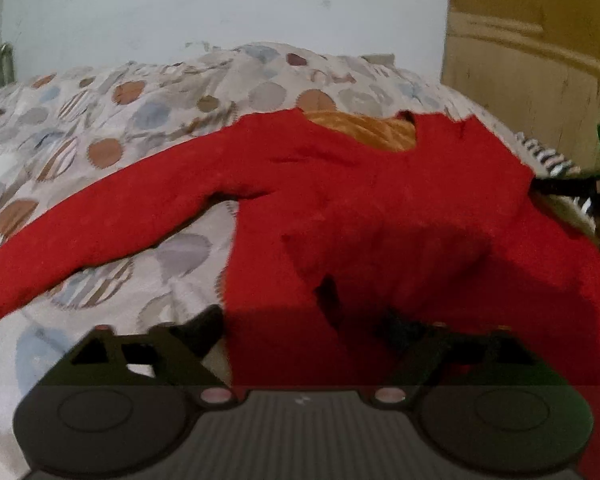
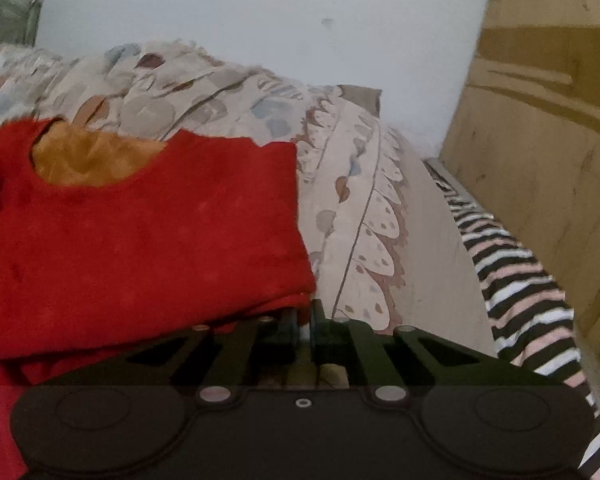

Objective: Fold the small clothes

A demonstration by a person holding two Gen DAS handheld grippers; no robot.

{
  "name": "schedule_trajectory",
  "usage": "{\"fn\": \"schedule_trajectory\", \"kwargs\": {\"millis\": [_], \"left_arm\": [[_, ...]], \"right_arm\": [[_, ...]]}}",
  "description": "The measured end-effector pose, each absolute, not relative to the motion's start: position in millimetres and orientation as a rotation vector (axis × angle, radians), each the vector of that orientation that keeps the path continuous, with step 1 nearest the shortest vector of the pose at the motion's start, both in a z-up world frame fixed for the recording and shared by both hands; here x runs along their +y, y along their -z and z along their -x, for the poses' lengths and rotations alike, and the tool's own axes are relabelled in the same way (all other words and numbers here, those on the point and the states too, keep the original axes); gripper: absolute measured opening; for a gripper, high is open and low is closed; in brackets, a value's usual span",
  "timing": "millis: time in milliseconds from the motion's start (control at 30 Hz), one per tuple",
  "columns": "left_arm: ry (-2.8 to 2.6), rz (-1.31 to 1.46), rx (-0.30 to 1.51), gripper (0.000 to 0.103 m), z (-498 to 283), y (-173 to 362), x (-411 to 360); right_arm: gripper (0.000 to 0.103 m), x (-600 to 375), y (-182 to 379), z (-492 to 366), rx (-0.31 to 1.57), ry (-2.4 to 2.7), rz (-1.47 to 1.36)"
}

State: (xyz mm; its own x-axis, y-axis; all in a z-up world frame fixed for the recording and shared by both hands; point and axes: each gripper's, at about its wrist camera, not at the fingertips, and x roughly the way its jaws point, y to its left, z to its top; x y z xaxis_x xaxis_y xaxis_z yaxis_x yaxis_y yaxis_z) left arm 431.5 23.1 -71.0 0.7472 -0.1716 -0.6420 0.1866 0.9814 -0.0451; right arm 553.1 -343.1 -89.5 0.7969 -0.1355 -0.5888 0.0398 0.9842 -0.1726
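Lying flat across a bed, a red long-sleeved sweater (image 1: 380, 208) with an orange lining (image 1: 368, 132) showing at its neck opening spreads over a bedspread (image 1: 148, 120) patterned with blue, brown and striped circles. One sleeve (image 1: 100, 224) stretches out toward the left edge of the left wrist view, resting on the patterned fabric.

The left tongs (image 1: 304, 320) hover low over the sweater's lower body, spread wide, one finger over the bedspread beside the garment's edge and the other over the red cloth; nothing sits between them. The right tongs (image 2: 304, 328) are drawn nearly together at the sweater's right-hand edge, where the red fabric (image 2: 140, 240) is doubled over in layers; a narrow gap shows between the fingertips, and whether any cloth is pinched there cannot be told.

Beside the bedspread on the right lies a black, white and pink striped cloth (image 2: 520, 288), running along a tan wooden panel (image 2: 540, 160). A pale wall (image 2: 260, 20) rises behind the bed.
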Motion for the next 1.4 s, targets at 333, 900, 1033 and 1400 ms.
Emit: {"fn": "schedule_trajectory", "kwargs": {"millis": [333, 900, 1033, 1400], "left_arm": [[-0.053, 0.289, 0.617, 0.103, -372.6, 50.4, 149.6], [-0.343, 0.742, 0.574, 0.103, -395.0, 88.6, 331.0], [-0.376, 0.942, 0.608, 0.103, -408.3, 115.2, 351.4], [-0.574, 0.995, 0.503, 0.034, -404.8, 118.5, 352.3]], "right_arm": [[0.057, -352.7, 64.2, -498.8, 0.651, 0.074, 0.051], [0.103, -249.4, 15.5, -344.9, 0.548, -0.176, -0.004], [0.103, -221.1, 20.9, -321.6, 0.556, -0.199, 0.07], [0.103, -211.9, 39.6, -318.6, 0.582, -0.185, -0.086]]}}
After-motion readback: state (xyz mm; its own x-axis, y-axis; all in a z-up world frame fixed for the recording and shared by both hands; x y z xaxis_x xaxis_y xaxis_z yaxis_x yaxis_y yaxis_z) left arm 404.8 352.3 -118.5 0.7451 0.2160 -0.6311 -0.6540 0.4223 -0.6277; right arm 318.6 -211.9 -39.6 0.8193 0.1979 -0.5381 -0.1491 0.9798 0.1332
